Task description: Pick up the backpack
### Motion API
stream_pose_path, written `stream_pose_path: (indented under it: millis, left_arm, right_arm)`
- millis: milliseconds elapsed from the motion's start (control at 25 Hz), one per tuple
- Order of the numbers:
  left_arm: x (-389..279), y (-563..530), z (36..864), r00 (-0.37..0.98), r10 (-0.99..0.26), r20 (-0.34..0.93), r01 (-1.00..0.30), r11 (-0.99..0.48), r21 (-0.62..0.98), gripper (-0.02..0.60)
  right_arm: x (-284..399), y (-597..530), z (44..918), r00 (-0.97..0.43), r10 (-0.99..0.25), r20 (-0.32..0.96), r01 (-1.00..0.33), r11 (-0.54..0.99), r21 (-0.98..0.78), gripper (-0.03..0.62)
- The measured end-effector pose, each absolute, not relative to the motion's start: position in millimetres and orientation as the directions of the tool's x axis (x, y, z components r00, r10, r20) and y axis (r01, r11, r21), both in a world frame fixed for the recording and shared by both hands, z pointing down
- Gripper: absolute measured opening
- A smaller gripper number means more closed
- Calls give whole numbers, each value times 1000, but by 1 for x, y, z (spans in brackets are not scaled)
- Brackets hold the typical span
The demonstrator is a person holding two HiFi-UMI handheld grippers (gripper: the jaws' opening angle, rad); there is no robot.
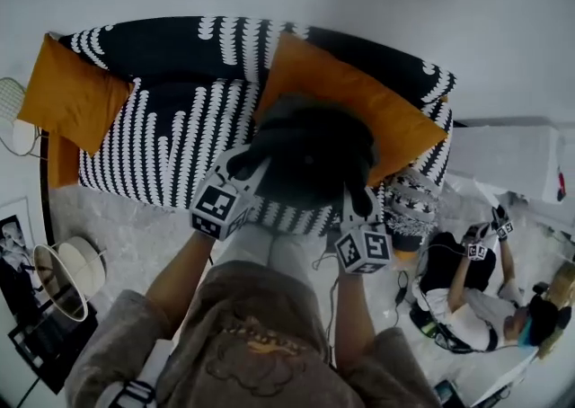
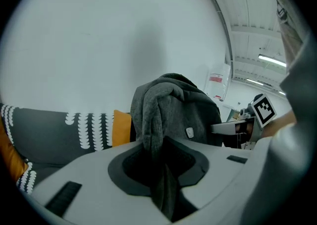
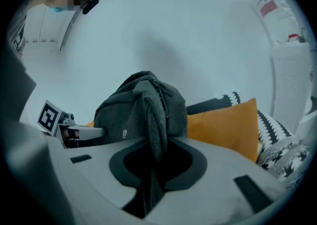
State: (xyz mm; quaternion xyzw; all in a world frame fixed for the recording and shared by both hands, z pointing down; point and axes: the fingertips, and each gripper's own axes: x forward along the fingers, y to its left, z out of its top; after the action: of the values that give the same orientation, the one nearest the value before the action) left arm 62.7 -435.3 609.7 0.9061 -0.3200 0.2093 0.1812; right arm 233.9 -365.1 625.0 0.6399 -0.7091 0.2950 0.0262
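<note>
A dark grey backpack (image 1: 310,150) hangs in the air in front of the sofa, held from both sides. My left gripper (image 1: 254,162) is shut on one of its fabric straps (image 2: 153,135), which runs down between the jaws in the left gripper view, with the bag's body (image 2: 190,115) just beyond. My right gripper (image 1: 356,198) is shut on the other strap (image 3: 154,130), and the bag (image 3: 129,107) rises behind its jaws. Each gripper shows in the other's view: the right one (image 2: 233,129) past the bag, the left one (image 3: 81,132) likewise.
A black-and-white patterned sofa (image 1: 153,141) stands behind the bag with a large orange cushion (image 1: 359,101) and another orange cushion (image 1: 72,92) at its left end. A person (image 1: 467,294) sits on the floor at the right. A white cabinet (image 1: 503,159) stands far right.
</note>
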Motion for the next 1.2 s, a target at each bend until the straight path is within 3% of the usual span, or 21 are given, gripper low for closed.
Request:
stream_pose_path:
  millis: [640, 1200]
  left_arm:
    - [38, -383, 421, 653, -655, 381, -741, -656, 141, 80]
    - [-5, -322, 378, 579, -731, 361, -806, -579, 122, 80]
  right_arm:
    - [215, -325, 430, -205, -927, 316, -948, 107, -301, 52]
    - [175, -286, 387, -346, -897, 276, -916, 258, -308, 52]
